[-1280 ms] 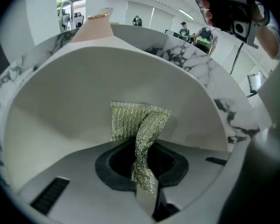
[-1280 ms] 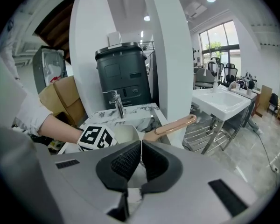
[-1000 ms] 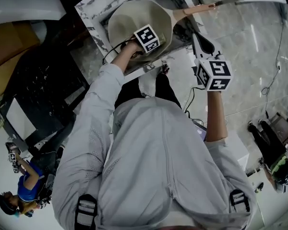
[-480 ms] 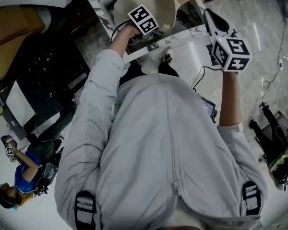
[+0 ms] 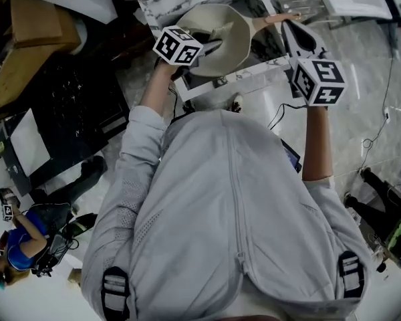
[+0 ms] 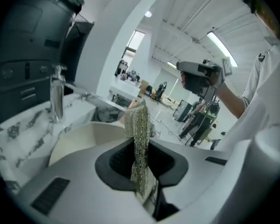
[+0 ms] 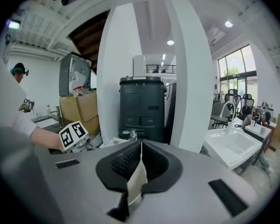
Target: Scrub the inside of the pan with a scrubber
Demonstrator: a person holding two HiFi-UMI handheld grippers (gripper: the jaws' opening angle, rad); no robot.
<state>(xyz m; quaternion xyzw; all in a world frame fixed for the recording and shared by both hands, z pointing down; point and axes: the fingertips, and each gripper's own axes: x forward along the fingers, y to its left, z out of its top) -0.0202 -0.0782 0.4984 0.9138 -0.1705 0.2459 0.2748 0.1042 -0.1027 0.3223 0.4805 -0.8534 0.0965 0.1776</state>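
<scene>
My left tool (image 6: 140, 169), clamped on the mesh scrubber (image 6: 137, 120), faces the pan (image 5: 237, 42) just ahead; right tool (image 7: 139, 164) closed, empty.

The scrubber (image 6: 139, 134) is a fine metal mesh, rough and glinting. The pan (image 5: 230, 35) is smooth, matt cream inside, with a wood-look handle (image 5: 274, 19). The table (image 5: 250, 71) has a glossy, marble-patterned surface, and the tap (image 6: 57, 94) is polished metal.
</scene>
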